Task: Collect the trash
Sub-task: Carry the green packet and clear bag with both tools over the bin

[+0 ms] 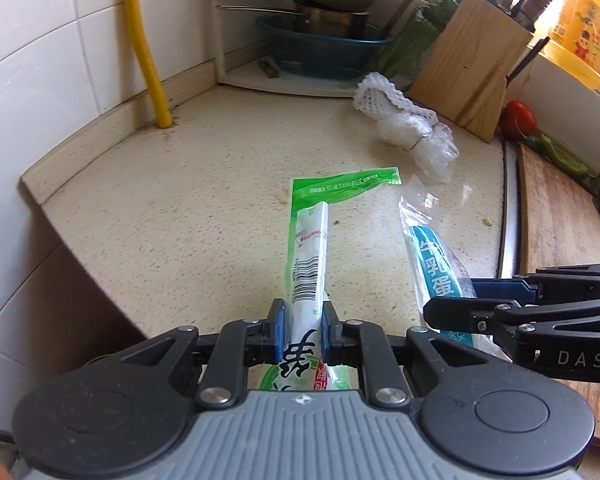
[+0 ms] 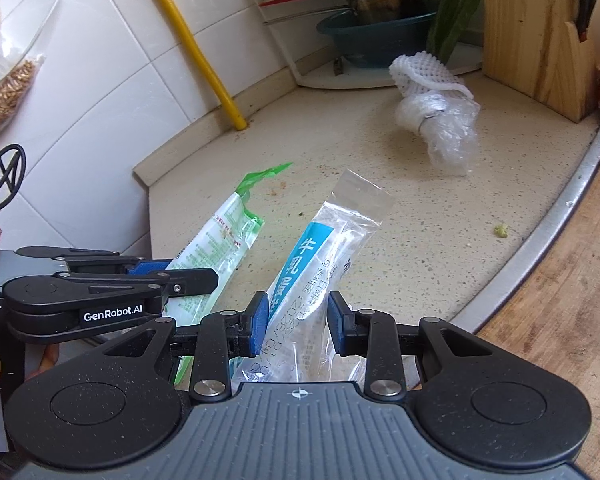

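So the green-and-white wrapper (image 1: 306,264) is pinched in the left gripper (image 1: 304,334) fingers and the clear blue-label wrapper (image 2: 312,276) is gripped by the right gripper (image 2: 298,326), both lifted off the speckled worktop (image 1: 180,200), leaving just the white foam net (image 1: 384,98) and crumpled plastic bag (image 1: 428,144) by the knife block (image 1: 472,64).
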`<state>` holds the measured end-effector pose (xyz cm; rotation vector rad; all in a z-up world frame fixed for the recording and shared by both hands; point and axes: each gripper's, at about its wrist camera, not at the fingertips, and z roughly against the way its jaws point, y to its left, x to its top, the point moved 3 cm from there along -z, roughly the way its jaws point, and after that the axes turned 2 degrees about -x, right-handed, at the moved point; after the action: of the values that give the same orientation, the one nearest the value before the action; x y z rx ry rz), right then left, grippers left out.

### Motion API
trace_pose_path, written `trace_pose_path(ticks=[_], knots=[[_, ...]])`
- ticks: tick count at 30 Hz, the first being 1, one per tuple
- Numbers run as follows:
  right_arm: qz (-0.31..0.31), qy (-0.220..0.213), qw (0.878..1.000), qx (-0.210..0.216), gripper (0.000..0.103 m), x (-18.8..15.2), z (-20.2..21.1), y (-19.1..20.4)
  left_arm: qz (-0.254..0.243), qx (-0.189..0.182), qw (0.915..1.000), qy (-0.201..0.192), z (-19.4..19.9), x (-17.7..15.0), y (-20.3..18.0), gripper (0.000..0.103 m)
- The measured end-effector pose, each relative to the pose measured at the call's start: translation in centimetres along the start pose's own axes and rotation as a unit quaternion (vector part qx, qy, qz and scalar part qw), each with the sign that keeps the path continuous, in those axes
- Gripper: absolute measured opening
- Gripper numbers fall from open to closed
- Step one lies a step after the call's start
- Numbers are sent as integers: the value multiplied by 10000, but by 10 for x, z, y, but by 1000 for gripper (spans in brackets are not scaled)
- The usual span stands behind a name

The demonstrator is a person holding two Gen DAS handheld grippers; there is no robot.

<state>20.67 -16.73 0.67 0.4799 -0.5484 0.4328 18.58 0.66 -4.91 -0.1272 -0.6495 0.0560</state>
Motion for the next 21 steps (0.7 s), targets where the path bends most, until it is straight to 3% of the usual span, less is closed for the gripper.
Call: trace_pose_path(ticks=[11, 21], knots=[[372, 45, 9984, 431, 39, 10, -14, 34, 354, 283, 9989, -153, 22, -12, 48, 16], [808, 193, 9935, 774, 39, 17, -37, 94, 819, 634, 9942, -290, 47, -32, 110, 16]])
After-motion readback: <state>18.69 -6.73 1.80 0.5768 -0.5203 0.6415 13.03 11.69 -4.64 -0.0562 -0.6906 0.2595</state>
